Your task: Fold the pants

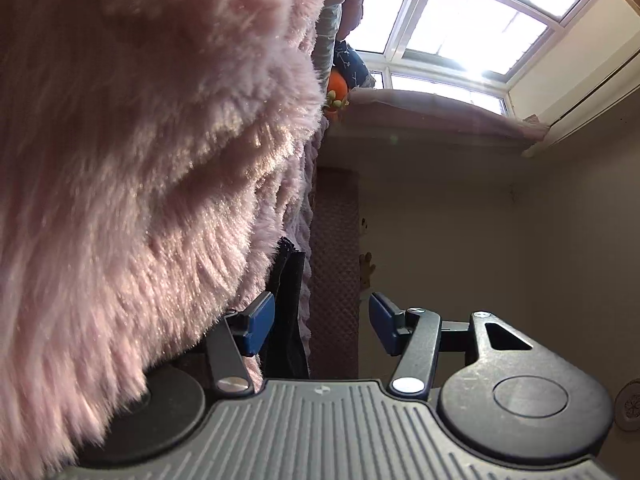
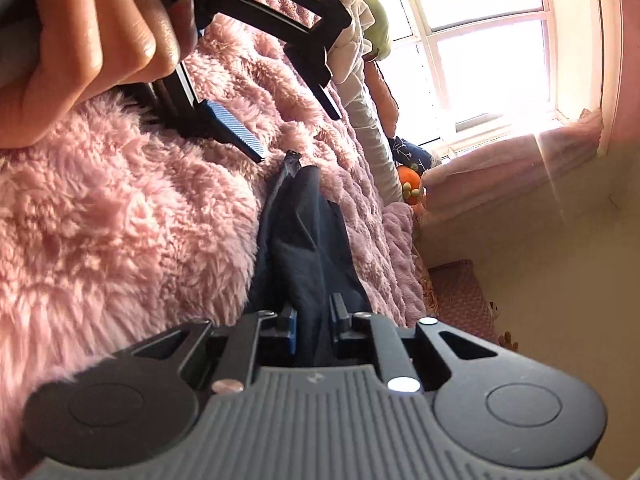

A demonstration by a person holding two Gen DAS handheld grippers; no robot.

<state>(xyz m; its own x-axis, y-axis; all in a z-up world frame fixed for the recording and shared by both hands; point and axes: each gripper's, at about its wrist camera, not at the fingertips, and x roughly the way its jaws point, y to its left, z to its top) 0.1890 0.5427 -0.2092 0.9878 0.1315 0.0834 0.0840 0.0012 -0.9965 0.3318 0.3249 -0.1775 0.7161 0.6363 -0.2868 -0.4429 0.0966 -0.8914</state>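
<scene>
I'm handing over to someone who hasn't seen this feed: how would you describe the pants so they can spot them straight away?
Start from the fluffy pink blanket that covers the bed. On it lies one narrow bundle of dark navy pants, with the right gripper shut on its near end. It is the only smooth, dark cloth against the shaggy pink pile.

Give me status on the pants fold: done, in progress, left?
Done: nothing folded that shows. In hand: right tool is shut on the bunched dark pants lying on the pink fuzzy blanket; left tool is open, the pants edge just ahead. Left: every fold.
</scene>
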